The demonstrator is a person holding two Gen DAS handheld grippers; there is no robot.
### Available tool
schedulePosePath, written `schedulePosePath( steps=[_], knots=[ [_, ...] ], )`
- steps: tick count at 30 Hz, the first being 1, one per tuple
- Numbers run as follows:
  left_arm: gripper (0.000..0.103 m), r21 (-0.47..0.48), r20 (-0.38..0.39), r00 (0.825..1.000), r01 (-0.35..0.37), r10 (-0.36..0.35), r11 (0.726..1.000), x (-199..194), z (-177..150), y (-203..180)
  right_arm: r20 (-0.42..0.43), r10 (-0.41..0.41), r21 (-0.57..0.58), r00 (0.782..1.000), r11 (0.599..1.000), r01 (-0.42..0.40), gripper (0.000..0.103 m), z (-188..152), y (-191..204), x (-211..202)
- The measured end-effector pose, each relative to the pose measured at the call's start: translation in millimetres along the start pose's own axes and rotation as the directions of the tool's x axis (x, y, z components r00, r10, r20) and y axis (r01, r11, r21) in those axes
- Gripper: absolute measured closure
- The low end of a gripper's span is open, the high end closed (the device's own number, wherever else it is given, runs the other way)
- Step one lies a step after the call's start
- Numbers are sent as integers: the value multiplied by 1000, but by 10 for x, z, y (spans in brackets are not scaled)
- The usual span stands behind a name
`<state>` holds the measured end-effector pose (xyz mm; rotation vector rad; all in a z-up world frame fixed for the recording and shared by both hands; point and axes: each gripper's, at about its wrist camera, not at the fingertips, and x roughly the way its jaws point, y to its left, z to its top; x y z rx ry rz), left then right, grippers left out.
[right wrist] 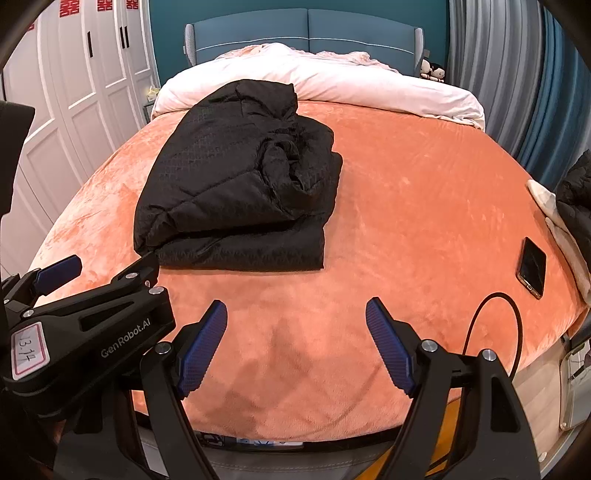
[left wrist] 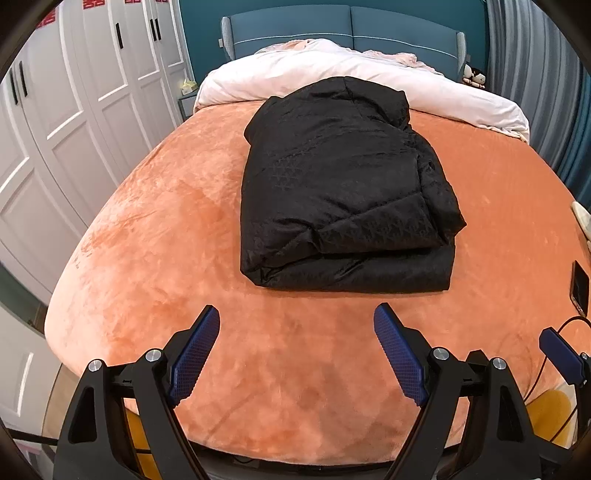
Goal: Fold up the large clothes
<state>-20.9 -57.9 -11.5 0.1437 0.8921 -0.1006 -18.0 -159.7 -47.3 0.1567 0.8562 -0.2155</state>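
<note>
A black quilted jacket (left wrist: 343, 192) lies folded into a thick rectangle on the orange bed cover (left wrist: 155, 229). It also shows in the right wrist view (right wrist: 240, 184), left of centre. My left gripper (left wrist: 295, 347) is open and empty, above the near part of the bed, short of the jacket's front edge. My right gripper (right wrist: 295, 339) is open and empty too, to the right of the left gripper, whose body (right wrist: 92, 332) shows at the lower left. Neither gripper touches the jacket.
A white duvet (left wrist: 332, 74) is bunched at the head of the bed under a blue headboard (left wrist: 347, 29). A phone (right wrist: 532, 267) and a black cable (right wrist: 491, 321) lie on the bed's right side. More clothing (right wrist: 572, 206) lies at the right edge. White wardrobes (left wrist: 74, 110) stand on the left.
</note>
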Motion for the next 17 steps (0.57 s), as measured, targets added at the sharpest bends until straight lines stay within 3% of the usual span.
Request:
schedulePosePath(
  steps=[17],
  knots=[
    [19,-1,10,1000,22,-22,1000,-48,17,-18,5,0,22,1000,1000,-1,26,-45,68,-67]
  ],
)
